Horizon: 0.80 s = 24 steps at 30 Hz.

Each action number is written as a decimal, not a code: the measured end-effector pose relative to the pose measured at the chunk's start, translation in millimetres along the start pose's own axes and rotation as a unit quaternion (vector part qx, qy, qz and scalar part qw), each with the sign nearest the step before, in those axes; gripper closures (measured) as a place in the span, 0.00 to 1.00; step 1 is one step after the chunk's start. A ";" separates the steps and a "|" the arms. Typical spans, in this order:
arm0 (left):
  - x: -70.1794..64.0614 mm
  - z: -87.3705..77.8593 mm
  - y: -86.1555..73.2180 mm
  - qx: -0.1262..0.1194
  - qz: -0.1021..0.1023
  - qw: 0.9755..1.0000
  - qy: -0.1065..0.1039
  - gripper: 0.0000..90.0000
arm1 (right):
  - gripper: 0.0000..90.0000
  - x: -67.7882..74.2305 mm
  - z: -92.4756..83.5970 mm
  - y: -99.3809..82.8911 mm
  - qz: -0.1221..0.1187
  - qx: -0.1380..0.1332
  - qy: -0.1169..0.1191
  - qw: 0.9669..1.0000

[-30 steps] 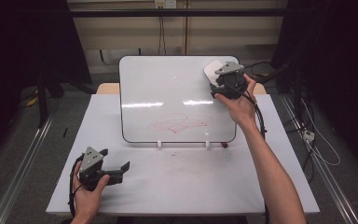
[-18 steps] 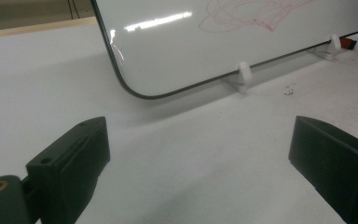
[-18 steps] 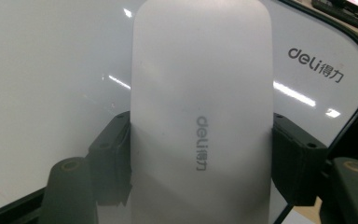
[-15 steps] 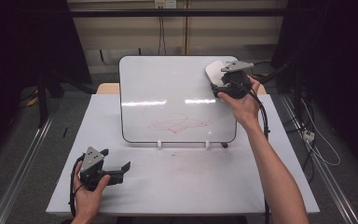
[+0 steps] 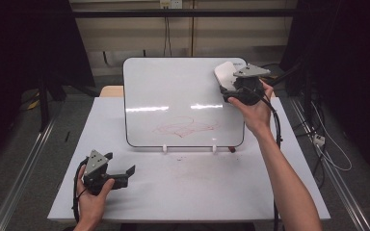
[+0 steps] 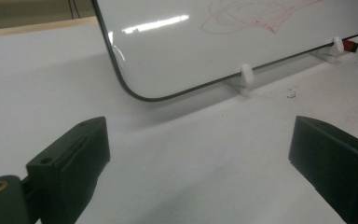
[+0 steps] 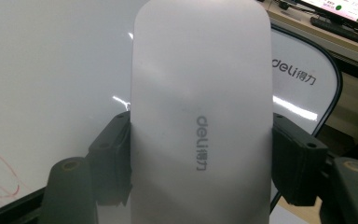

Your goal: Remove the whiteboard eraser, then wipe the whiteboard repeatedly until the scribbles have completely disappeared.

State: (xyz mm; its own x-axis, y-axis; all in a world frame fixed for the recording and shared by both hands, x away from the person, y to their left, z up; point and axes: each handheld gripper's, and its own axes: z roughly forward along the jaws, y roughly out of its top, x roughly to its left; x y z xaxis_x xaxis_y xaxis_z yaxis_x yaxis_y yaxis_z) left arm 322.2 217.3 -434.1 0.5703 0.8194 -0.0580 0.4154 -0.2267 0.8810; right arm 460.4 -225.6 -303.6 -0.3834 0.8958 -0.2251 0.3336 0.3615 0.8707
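Dim and cluttered with cables at its edges, the room centres on a white table (image 5: pixel 188 192) on which a whiteboard (image 5: pixel 173 91) stands propped on two small white feet (image 5: pixel 165 148), leaning back from the person. A red scribble (image 5: pixel 185 127) marks the board's lower middle.

At the board's upper right corner, the right gripper (image 5: pixel 233 89) is clenched on a white eraser (image 5: pixel 224 76), a smooth rounded block. In the right gripper view the two black jaws press against its long sides, and the eraser (image 7: pixel 200 116) stands up between them with a grey "deli" mark on its face; behind it lies the shiny board (image 7: pixel 51 70) and its black-rimmed corner. The eraser sits well above the scribble and to its right, up by the board's corner.

Near the table's front left, the left gripper (image 5: pixel 125 172) is held low in the person's hand, well apart from the board. Its jaws stand wide and released, with bare tabletop between them in the left gripper view, and the board's lower edge (image 6: pixel 191 91) and feet lie ahead of it.
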 end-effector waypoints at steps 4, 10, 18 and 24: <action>6.3 -6.2 -1.5 -0.005 -0.008 1.000 0.010 0.06 | 0.35 2.2 -3.0 -2.2 -0.001 -0.009 -0.002 1.000; 10.4 -9.7 -2.0 -0.008 -0.014 1.000 0.017 0.06 | 0.35 9.3 -8.0 -8.4 -0.001 -0.021 0.007 1.000; 10.4 -10.7 -2.4 -0.005 -0.011 1.000 0.018 0.06 | 0.35 19.8 -11.1 -15.1 -0.010 -0.025 0.016 1.000; 11.0 -9.4 -3.9 -0.003 -0.013 1.000 0.017 0.06 | 0.35 24.2 -14.5 -20.9 -0.012 -0.030 0.021 0.999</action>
State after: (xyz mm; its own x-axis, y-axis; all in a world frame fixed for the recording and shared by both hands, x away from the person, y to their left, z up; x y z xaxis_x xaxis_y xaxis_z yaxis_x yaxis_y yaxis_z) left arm 320.2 232.2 -433.7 0.5351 0.8423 -0.0650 0.4255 -0.2022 0.8821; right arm 431.6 -215.2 -320.9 -0.4267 0.8748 -0.2294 0.2713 0.3657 0.8903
